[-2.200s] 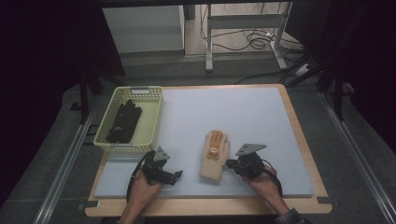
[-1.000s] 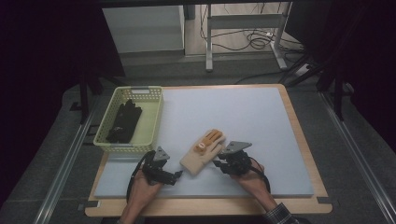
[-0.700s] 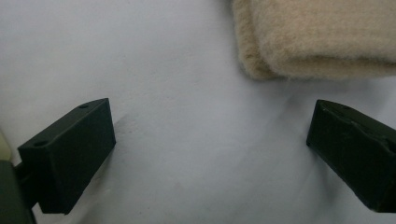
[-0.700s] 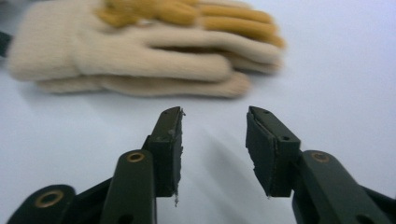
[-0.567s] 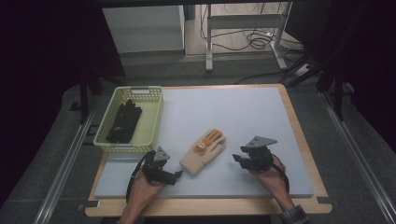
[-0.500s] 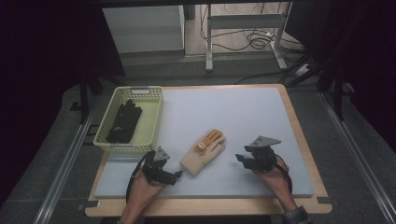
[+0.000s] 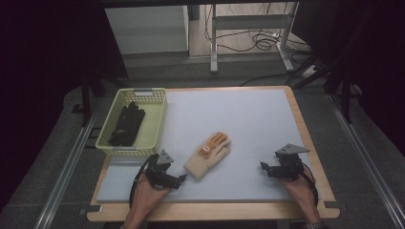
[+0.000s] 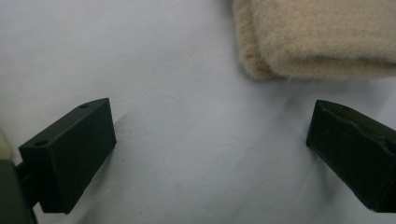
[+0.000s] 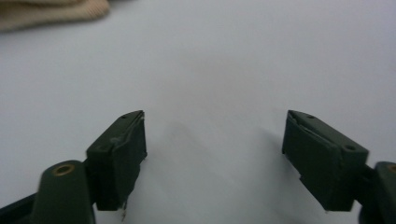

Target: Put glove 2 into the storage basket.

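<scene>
You are working at a pale grey surface (image 7: 248,119) set in a wooden frame, seen from above and in front of you. A cream-coloured glove (image 7: 208,155) with orange fingertips lies flat near the middle of the near half, fingers pointing away from you and slightly to the right, cuff towards you.

Your left gripper (image 7: 179,180) sits low by the near edge, its tip just beside the glove's cuff. In the left gripper view its jaws stand wide apart with only bare grey surface between them; the fuzzy cream cuff (image 8: 317,39) lies just ahead, off towards the right jaw, and is not touched.

Your right gripper (image 7: 264,167) is well apart from the glove, over to the right side of the surface, pointing left. Its jaws have just been opening and stand wide, with nothing between them. In the right gripper view a sliver of the glove (image 9: 51,14) shows far off at the upper left.

At the left rear of the surface stands a pale yellow slotted basket (image 7: 155,126) holding a black glove (image 7: 126,124).
</scene>
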`<action>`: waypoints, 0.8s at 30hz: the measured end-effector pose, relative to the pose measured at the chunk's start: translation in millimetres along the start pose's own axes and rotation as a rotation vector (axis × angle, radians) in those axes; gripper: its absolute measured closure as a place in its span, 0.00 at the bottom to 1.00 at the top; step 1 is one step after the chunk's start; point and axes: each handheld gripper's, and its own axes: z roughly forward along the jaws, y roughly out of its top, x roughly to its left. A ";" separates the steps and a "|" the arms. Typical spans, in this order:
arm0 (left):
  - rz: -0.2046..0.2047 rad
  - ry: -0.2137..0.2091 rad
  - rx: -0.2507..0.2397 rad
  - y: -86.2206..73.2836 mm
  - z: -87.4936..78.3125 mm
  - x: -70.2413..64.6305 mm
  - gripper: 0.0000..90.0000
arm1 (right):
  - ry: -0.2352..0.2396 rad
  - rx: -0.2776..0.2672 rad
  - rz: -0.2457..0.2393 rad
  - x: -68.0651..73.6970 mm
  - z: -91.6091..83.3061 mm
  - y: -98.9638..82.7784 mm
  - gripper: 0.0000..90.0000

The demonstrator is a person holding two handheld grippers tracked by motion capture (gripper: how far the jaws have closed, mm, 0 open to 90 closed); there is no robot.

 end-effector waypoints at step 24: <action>0.007 -0.098 0.031 27.3 -19.0 -11.3 0.04 | -0.025 0.007 -0.010 2.6 1.0 -0.5 0.15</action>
